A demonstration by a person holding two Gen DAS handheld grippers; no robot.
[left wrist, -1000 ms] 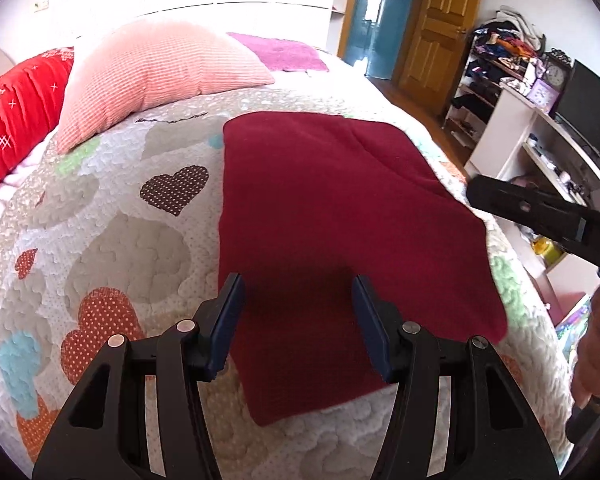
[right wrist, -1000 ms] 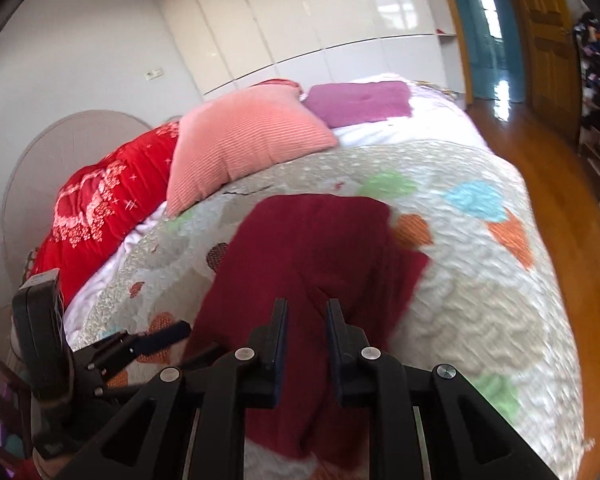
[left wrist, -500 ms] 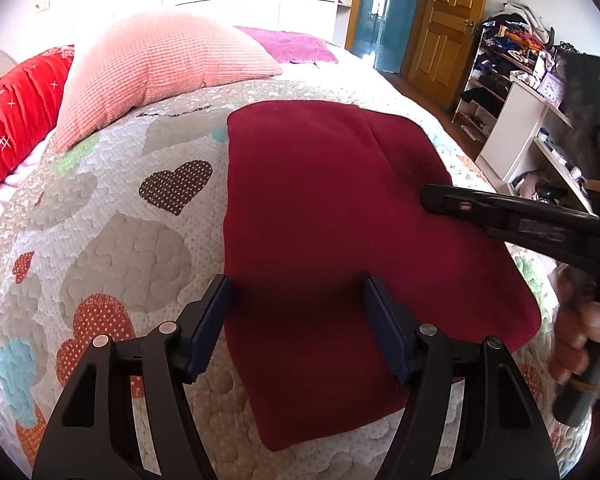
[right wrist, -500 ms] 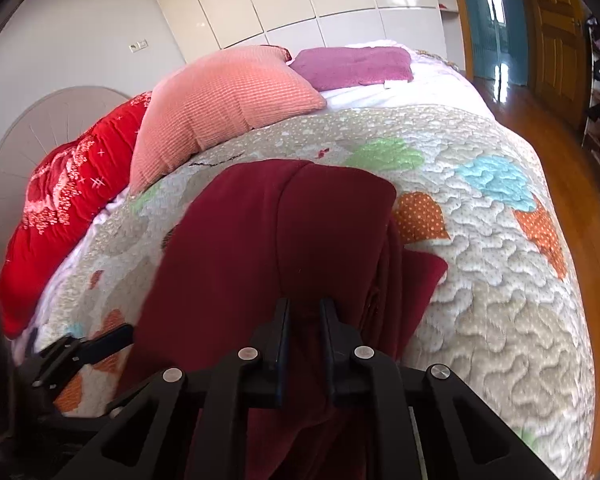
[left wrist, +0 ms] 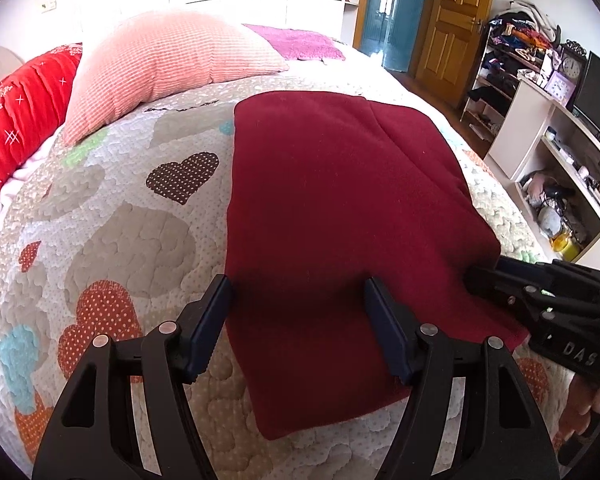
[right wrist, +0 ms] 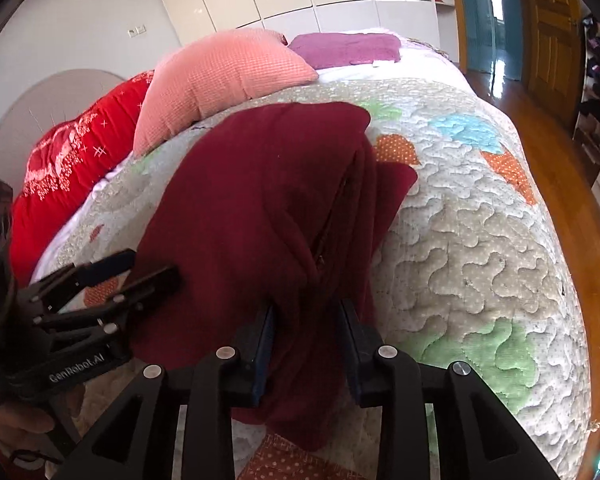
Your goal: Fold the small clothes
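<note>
Garment (left wrist: 332, 208), dark red and folded, lay flat on the heart-patterned quilt (left wrist: 112, 240) covering the bed, its layered edges stacked along the right side, as the right wrist view showed. Left gripper (left wrist: 298, 328) stood wide open over the near end of the garment, fingers (left wrist: 212, 324) spread to either side and holding nothing. Right gripper (right wrist: 306, 344) was parted by a narrower gap, with a raised fold of the red cloth between its fingers; whether the pads pressed the cloth could not be told.

Pink pillow (left wrist: 168, 60), red bedding (left wrist: 20, 112) and a purple cloth (left wrist: 296, 42) sat at the head of the bed. White shelf unit (left wrist: 548, 160) at the right held small items, too small and distorted to identify. Open shelves (left wrist: 504, 56) near the door carried heaped clothing, individual pieces indistinct. Operator's right hand (left wrist: 592, 404) was cut off at the frame edge.
</note>
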